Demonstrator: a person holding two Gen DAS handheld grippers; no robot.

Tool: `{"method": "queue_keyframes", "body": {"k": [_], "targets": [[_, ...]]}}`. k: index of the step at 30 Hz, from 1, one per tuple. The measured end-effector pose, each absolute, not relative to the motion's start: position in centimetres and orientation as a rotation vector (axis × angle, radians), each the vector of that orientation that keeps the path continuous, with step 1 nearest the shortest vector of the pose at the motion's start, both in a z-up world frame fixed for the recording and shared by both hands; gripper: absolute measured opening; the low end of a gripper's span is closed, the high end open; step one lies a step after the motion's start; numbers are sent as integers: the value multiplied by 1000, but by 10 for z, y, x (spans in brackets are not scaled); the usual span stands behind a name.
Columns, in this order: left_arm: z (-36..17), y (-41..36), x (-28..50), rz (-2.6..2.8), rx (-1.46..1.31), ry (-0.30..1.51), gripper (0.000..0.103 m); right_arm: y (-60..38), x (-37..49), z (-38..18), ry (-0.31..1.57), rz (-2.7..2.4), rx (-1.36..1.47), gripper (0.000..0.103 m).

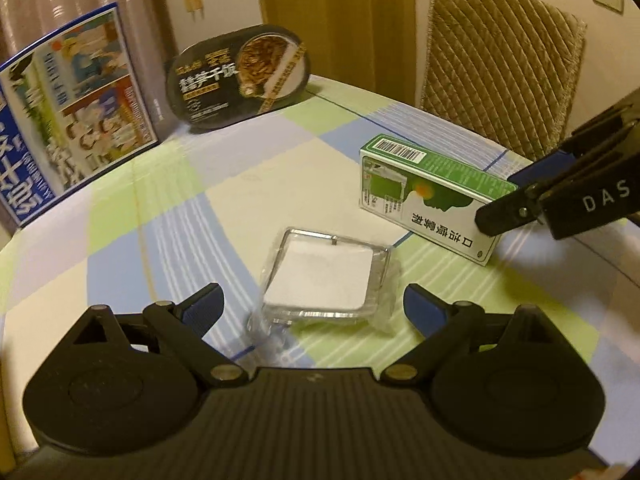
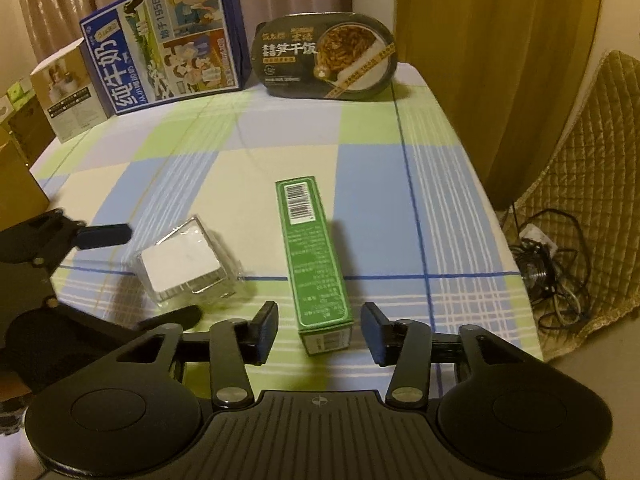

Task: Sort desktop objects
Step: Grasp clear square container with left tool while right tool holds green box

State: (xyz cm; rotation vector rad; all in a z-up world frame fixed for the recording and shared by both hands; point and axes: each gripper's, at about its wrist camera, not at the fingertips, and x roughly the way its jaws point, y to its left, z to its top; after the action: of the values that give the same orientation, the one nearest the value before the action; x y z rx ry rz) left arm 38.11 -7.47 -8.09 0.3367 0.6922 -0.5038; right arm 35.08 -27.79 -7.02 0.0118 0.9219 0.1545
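Observation:
A clear plastic case with a white insert (image 1: 324,280) lies on the checked tablecloth, just ahead of and between the fingers of my open left gripper (image 1: 314,306). It also shows in the right wrist view (image 2: 186,266), with the left gripper (image 2: 136,276) around its near-left side. A long green box (image 2: 316,260) lies on its side; its near end sits between the fingers of my open right gripper (image 2: 320,330), untouched. In the left wrist view the green box (image 1: 432,196) lies at right with the right gripper (image 1: 516,200) at its end.
A blue milk carton box (image 2: 168,40) and a dark oval ready-meal tray (image 2: 326,56) stand at the table's far edge. A small beige box (image 2: 66,88) stands far left. A quilted chair (image 1: 500,64) and floor cables (image 2: 548,260) lie beyond the right table edge.

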Motion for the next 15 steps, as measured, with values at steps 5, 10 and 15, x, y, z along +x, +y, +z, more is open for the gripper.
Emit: {"method": "queue_keyframes", "body": {"k": [5, 10, 15], "targets": [[-86, -82, 390, -516, 338, 663, 93, -274, 354, -73, 923, 171, 3, 44], [-95, -88, 398, -525, 323, 681, 86, -280, 359, -76, 924, 162, 20, 44], [-98, -94, 397, -524, 340, 684, 67, -286, 364, -79, 900, 163, 54, 44]]}}
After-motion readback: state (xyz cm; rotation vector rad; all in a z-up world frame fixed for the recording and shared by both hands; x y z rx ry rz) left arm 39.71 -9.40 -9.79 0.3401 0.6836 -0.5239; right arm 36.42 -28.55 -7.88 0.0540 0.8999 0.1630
